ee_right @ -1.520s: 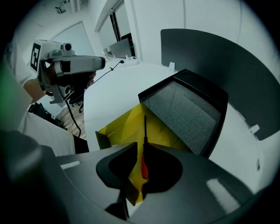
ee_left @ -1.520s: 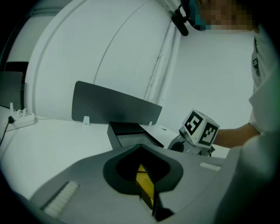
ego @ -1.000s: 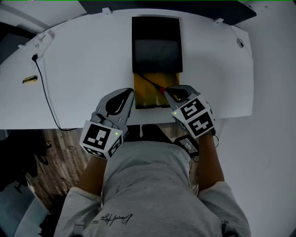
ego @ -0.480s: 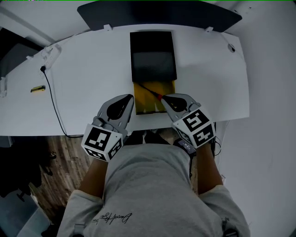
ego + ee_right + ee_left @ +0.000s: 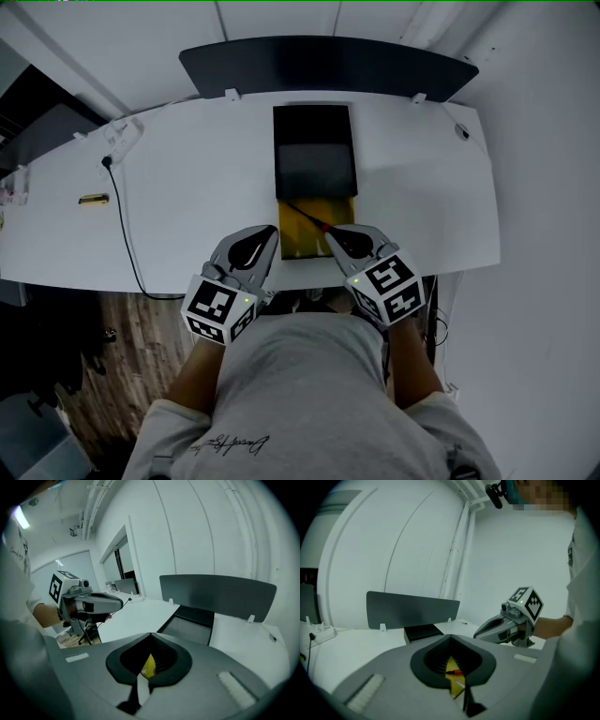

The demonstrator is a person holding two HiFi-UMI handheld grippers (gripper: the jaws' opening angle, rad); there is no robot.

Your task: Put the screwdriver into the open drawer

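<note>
Since a second ago the head camera has lifted, so more of the white surface (image 5: 187, 206) and the dark divider panel (image 5: 328, 66) beyond the fingers now shows, and both grippers sit slightly closer to the surface's near edge. The screwdriver (image 5: 306, 216) has not moved: it lies in the open yellow drawer (image 5: 298, 242), slanting, its dark shaft pointing away and to the left, its red handle just beside the tip of the right gripper (image 5: 330, 234).

That gripper's fingers are pressed together at the tips, nothing caught between them. Through the loop they form, only a strip of the yellow drawer shows. It hovers at the drawer's right front corner.

The left gripper (image 5: 269, 234) is at the drawer's left front corner, its fingers likewise closed tip to tip and empty. Through their loop its own view shows the yellow drawer floor and the red handle lying beyond, not touched.

Past both sets of fingers the drawer runs back into a black drawer unit (image 5: 314, 150) standing on the surface. Well off to the left of the left fingers a black cable (image 5: 122, 225) trails over the near edge. A white power strip (image 5: 122, 134) and a small yellow item (image 5: 93, 199) lie farther left still.
</note>
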